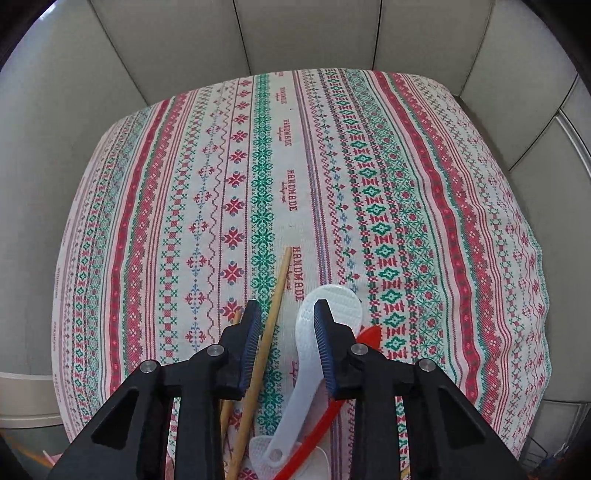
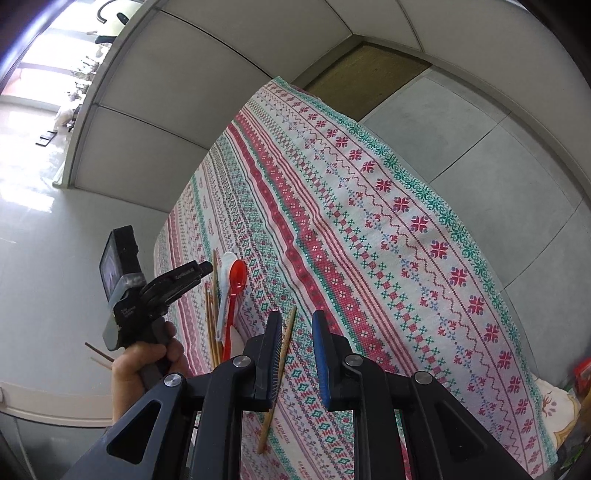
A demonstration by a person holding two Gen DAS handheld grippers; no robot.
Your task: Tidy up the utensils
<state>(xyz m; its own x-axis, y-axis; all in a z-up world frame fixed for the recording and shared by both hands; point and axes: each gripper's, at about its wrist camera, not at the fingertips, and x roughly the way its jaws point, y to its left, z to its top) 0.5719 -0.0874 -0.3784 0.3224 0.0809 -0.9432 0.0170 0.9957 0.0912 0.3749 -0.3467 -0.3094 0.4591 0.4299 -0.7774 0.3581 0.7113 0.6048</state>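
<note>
Left gripper (image 1: 287, 306) is pointing steeply down over the utensil pile at the near edge of the table, which is lying under a white cloth with red and green cross-stitch stripes (image 1: 369, 166). Jaws are standing apart, clamping nothing: they are straddling a long pale wooden chopstick (image 1: 282, 273) lying on the cloth just inside the left blue ribbed pad (image 1: 251, 332), while the right pad is sitting over a white dimpled plastic rice paddle (image 1: 341, 297); can't tell if that pad is touching it. A red plastic spoon (image 1: 371, 334) is lying just right of the paddle, its handle crossing under the paddle's handle. A second white dimpled paddle (image 1: 258, 452) is lying at the bottom of the left wrist view, partly hidden by the fingers, and another wooden stick (image 1: 236, 317) is peeking out left of the left finger. A hand (image 2: 147, 365) is showing in the right wrist view, wrapping that tool's grip, beside a bunch of wooden chopsticks (image 2: 211, 325) lying with the spoons at the table's edge. Right gripper (image 2: 296, 315) is hanging over the cloth, well apart from the pile, jaws parted with a narrow gap and grasping nothing. A single wooden chopstick (image 2: 289, 330) is lying on the cloth and passing behind its left finger; contact unclear. Grey panel walls (image 1: 295, 33) are closing in the table's far sides.
</note>
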